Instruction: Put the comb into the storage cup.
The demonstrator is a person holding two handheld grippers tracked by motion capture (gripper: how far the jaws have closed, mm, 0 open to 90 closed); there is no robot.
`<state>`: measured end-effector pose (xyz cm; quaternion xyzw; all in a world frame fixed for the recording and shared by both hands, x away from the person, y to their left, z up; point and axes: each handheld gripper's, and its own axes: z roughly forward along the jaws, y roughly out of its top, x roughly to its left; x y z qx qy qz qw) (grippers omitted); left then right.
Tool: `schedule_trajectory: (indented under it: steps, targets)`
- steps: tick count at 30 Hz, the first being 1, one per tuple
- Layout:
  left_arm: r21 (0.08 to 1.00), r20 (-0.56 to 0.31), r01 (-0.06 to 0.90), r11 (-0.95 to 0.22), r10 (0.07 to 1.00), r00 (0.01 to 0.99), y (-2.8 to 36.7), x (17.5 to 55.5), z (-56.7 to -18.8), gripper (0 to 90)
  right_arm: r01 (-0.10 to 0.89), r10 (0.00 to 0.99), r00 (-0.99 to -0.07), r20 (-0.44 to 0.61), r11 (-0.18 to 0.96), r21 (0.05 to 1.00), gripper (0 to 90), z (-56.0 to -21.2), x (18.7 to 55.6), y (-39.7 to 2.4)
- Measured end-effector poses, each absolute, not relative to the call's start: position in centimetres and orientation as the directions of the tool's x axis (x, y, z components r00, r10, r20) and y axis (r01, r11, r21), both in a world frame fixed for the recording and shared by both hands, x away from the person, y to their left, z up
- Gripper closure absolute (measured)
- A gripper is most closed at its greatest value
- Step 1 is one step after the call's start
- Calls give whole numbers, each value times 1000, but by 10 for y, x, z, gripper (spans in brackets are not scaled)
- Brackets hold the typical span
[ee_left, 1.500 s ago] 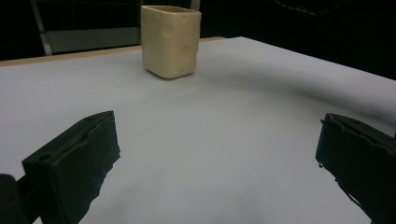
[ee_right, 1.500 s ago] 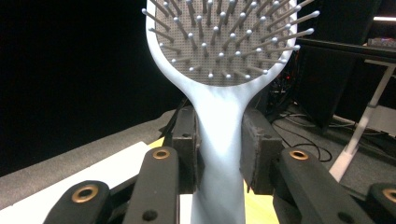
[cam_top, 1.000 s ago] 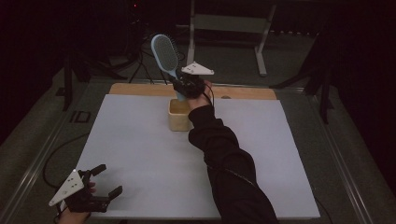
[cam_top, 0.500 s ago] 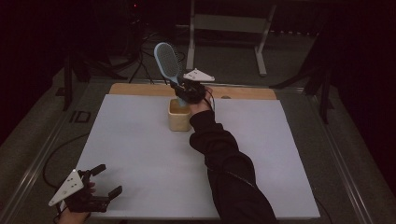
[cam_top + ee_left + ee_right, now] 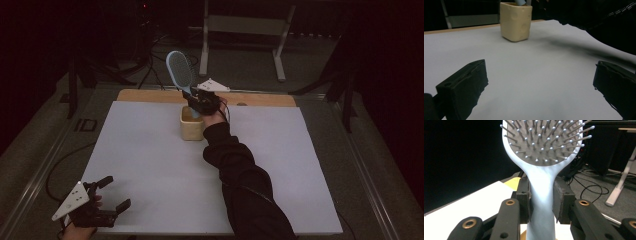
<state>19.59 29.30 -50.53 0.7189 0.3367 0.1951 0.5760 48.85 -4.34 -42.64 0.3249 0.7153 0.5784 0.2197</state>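
Pale blue plastic marks the hairbrush (image 5: pixel 181 75), which stands a little above the middle of the high view, its oval bristled head tilted toward the upper left and its handle running down into the cream-coloured cup (image 5: pixel 191 122). The right claw (image 5: pixel 199 102) is clamped on that handle just above the cup's rim; in the right gripper view the two black pads (image 5: pixel 524 200) press on either side of the handle (image 5: pixel 541 202), with the bristles of the head filling the top of the frame. The cup sits on the white surface (image 5: pixel 150 165) near its far edge, just in front of a strip of bare wood (image 5: pixel 150 96). A dark sleeve (image 5: pixel 245 185) runs from the bottom centre of the high view up to the hand at the cup. The left claw (image 5: pixel 111 192) rests at the lower left corner of the high view, well apart from the cup, its jaws spread wide with nothing between them. In the left gripper view those jaws rise at the lower left and lower right, and the cup (image 5: pixel 516 21) stands at the top centre with a bit of the blue handle showing above its rim.
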Motion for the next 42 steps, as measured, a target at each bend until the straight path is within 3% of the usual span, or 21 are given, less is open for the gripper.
schedule_trajectory:
  steps: [24,26,29,30,42]
  targets:
    - [961,-103,255,-110,714,692,294,196,-506,0,166,703,-711,17,144,975,678,-441,476,-44]
    - [961,-103,256,-109,714,693,294,196,-506,0,167,682,-730,36,127,978,421,-442,474,-45]
    - [960,-103,256,-109,713,693,294,196,-506,0,157,679,-734,21,140,978,164,-443,470,-45]
    - [961,-103,255,-110,713,693,294,196,-505,0,162,674,-738,19,149,975,124,-444,471,-46]
    - [960,-106,259,-108,715,691,294,196,-506,0,170,654,-756,-11,214,962,89,-446,470,-52]
